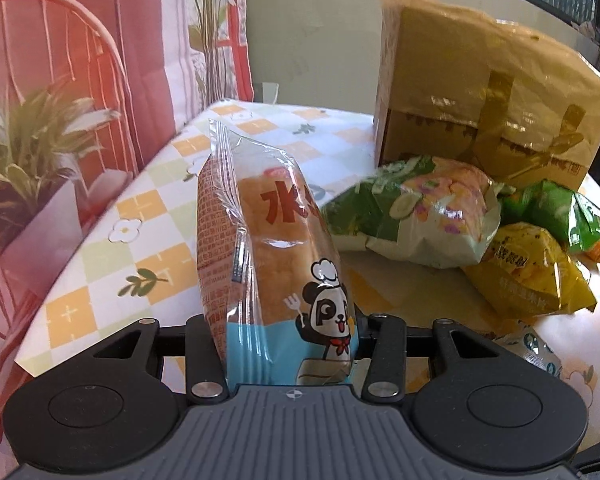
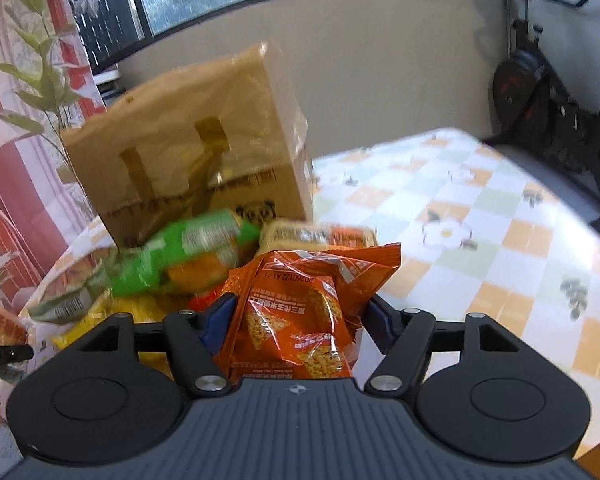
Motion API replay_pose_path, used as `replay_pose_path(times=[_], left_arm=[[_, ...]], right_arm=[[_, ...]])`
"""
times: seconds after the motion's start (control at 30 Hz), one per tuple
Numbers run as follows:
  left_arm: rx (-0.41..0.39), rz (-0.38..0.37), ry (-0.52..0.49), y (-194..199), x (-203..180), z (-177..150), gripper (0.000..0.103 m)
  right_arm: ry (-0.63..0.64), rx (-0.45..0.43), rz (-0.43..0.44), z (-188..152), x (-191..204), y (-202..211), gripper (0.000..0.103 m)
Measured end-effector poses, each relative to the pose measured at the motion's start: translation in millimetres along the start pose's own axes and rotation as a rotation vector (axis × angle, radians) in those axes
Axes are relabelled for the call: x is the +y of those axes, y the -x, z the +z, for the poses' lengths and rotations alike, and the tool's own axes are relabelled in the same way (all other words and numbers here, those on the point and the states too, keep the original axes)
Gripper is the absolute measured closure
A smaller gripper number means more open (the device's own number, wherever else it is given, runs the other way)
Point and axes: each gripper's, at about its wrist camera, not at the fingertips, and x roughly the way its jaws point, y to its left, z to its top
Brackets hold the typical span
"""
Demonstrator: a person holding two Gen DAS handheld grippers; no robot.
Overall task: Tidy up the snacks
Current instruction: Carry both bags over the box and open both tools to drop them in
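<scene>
Left wrist view: your left gripper (image 1: 290,344) is clamped on the bread pack (image 1: 274,256). The pack sits between the fingers at lower centre of the frame, its long axis running up and away from the tongs, tilted slightly left. It appears lifted clear of the table (image 1: 148,216). The box (image 1: 488,92) stands at upper right, beyond the pile of snacks at centre right: a green bag (image 1: 412,212) and a yellow bag (image 1: 536,268). The relation that governs your next move: the box lies forward and to the right of the held pack, with the pile between them.

Right wrist view: your right gripper (image 2: 298,320) is clamped on the orange bag (image 2: 308,308), which fills the gap between the fingers at lower centre, its top edge pointing away from the tongs. This view is motion-blurred. The box (image 2: 188,148) stands at upper left, straight behind the green bag (image 2: 188,252). From here the box lies forward and slightly left. Judging by these frames, the right hand is nearer the box.
</scene>
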Motion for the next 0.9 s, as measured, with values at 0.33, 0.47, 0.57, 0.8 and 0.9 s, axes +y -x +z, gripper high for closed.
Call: replay_pose_path(times=[0.33, 0.47, 0.57, 0.8, 0.9], left_arm=[[-0.121, -0.011, -0.032, 28, -7, 36, 0.056], [-0.169, -0.03, -0.049, 35, -12, 55, 0.056], [-0.195, -0.043, -0.071, 38, -19, 71, 0.056], [-0.248, -0.107, -0.119, 39, -42, 118, 0.056], [-0.272, -0.143, -0.135, 36, -55, 147, 0.056]], right_arm=[[0.046, -0.113, 0.011, 36, 3, 7, 0.034], [0.053, -0.171, 0.015, 56, 3, 10, 0.034], [0.071, -0.207, 0.018, 71, 5, 10, 0.034], [0.146, -0.281, 0.04, 117, 17, -1, 0.034], [0.207, -0.326, 0.047, 142, 28, -9, 0.034]])
